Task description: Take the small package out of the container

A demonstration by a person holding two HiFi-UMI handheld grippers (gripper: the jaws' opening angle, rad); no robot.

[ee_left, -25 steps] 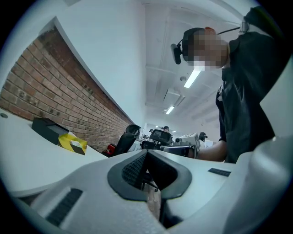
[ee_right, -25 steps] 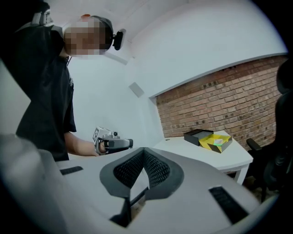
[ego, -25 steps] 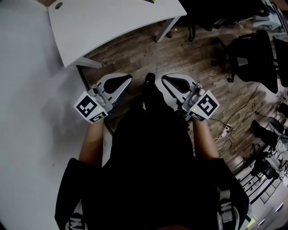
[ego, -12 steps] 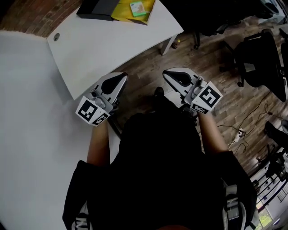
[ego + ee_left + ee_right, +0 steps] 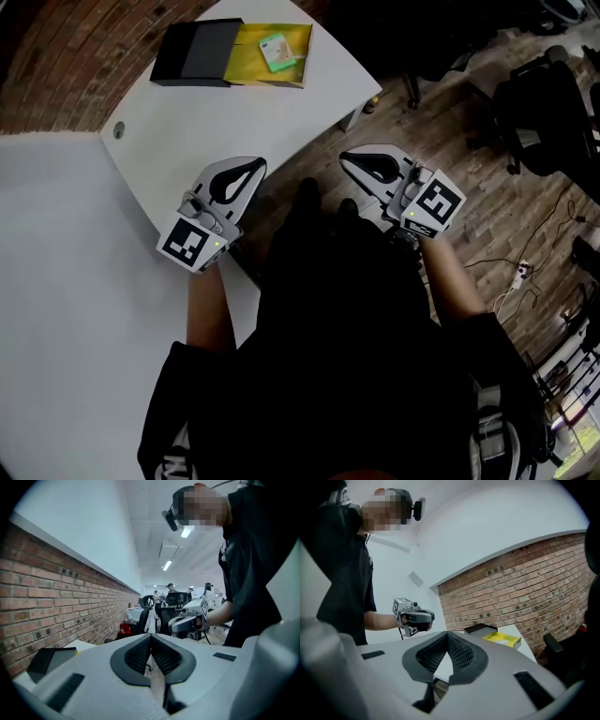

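At the upper centre of the head view, the small package (image 5: 276,52) is lying, apparently inside the yellow container (image 5: 242,58), on the table (image 5: 234,122). Lower down, the left gripper (image 5: 242,176) and right gripper (image 5: 364,164) are hanging closed and empty.

On my feed: operator wears a black short-sleeved shirt (image 5: 328,356). There's white print (image 5: 161,461) low on the left sleeve, too small to read. Black head-mounted camera (image 5: 169,516).

Left gripper (image 5: 255,167) and right gripper (image 5: 352,161) match: pale grey moulded shells, rounded, tapering to a point. Pads (image 5: 138,653) are dark grey and ribbed, framed by a dark rim. I see a black rectangular slot (image 5: 528,688) inset on each side of the shell.

Each gripper carries a white marker cube (image 5: 193,244) with black square patterns, plus a small green light (image 5: 217,246) at its corner. Thin dark cable (image 5: 400,633) hangs off the left gripper's handle.
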